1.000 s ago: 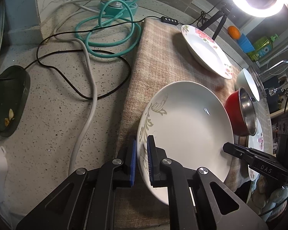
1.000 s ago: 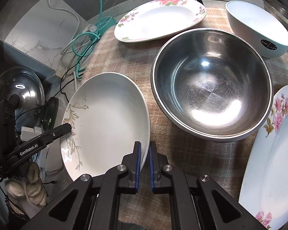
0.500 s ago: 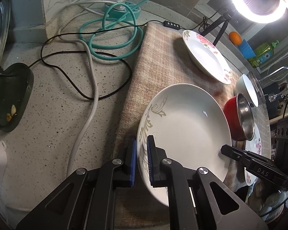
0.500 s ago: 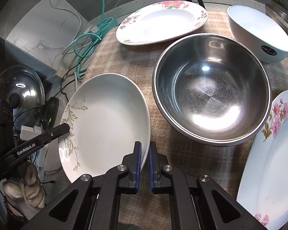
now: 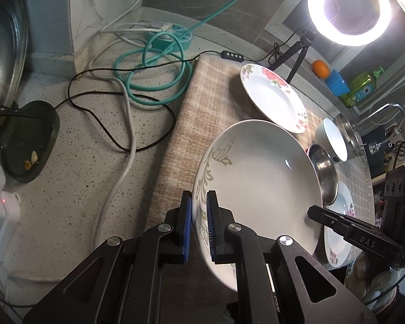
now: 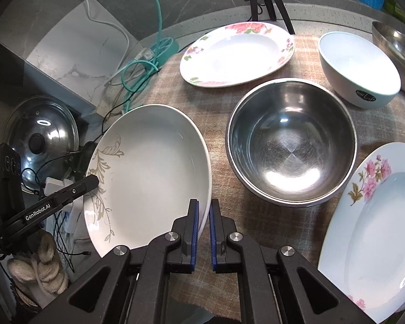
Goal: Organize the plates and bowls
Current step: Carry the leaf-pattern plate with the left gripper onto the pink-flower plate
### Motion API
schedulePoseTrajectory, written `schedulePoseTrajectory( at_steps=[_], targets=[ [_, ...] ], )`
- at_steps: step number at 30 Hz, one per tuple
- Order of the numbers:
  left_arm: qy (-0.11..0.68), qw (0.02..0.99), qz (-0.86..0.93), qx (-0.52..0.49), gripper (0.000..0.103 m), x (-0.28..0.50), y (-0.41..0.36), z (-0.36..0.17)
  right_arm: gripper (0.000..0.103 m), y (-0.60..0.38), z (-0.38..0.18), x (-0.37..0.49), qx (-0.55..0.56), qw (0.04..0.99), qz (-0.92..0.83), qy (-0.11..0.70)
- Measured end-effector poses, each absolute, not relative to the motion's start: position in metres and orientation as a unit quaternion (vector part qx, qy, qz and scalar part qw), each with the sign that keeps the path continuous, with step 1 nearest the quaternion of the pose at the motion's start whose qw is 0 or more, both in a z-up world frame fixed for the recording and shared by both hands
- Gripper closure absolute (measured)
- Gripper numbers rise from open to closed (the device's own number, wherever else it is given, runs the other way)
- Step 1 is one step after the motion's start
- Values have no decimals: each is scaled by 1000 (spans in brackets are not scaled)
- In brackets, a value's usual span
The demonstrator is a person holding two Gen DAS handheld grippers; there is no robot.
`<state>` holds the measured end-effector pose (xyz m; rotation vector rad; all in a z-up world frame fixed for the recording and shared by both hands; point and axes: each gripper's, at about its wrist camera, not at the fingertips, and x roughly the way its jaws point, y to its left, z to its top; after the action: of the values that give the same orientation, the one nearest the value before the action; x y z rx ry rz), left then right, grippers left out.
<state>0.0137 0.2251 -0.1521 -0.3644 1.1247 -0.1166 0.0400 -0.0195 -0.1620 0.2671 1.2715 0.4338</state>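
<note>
Since 1 second ago the white plate with the grey leaf pattern [image 5: 256, 189] has risen off the checked cloth [image 5: 202, 102] and tilted up toward the left wrist camera, so that it now covers most of the steel bowl [image 5: 324, 172] behind it, where earlier the bowl's red outer wall showed beside it. The left gripper [image 5: 199, 216] is clenched on the plate's patterned rim, 1 blue pad on each face, and the right gripper [image 6: 203, 221] is clenched on the opposite rim [image 6: 205, 178], so the plate hangs between the 2 claws above the near left part of the cloth. In the right wrist view the steel bowl [image 6: 291, 145] sits on the cloth just right of the held plate, apart from it. Beyond them lies a floral plate [image 6: 237, 54], near the far edge of the cloth, with a white bowl [image 6: 359, 67] to its right and a second steel bowl [image 6: 399, 46] touching or nearly touching that one at the frame edge. Another floral plate [image 6: 378, 229] lies at the near right. Off the cloth, on the speckled counter [image 5: 75, 167], lie a coiled teal cable [image 5: 154, 75], a white cable [image 5: 121, 162] and a black cable [image 5: 108, 135]; a ring light [image 5: 349, 8] glows at the far right.
</note>
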Motion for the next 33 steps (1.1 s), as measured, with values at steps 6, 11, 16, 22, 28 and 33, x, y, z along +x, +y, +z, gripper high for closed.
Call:
schedulePoseTrajectory(
  at_steps=[6,11,16,22,28,33],
  targets=[
    [519,835,-55,-176,94,7,207,-138,96,-37,-147,37,123,779,209,578],
    [512,839,-57,-176,94,4,188,-130,96,-59,-138,33,128,780,210,576],
    [505,843,-65,-174,94,2,161,-124,96,-85,-133,28,131,781,208,574],
    [502,845,-79,-170,94,3,126,-119,96,-125,-127,24,138,784,199,571],
    [501,845,-92,-163,94,6,89,-120,96,-167,-125,18,146,788,184,569],
    [503,843,-109,-155,94,9,60,-122,96,-201,-126,13,154,790,166,569]
  ],
)
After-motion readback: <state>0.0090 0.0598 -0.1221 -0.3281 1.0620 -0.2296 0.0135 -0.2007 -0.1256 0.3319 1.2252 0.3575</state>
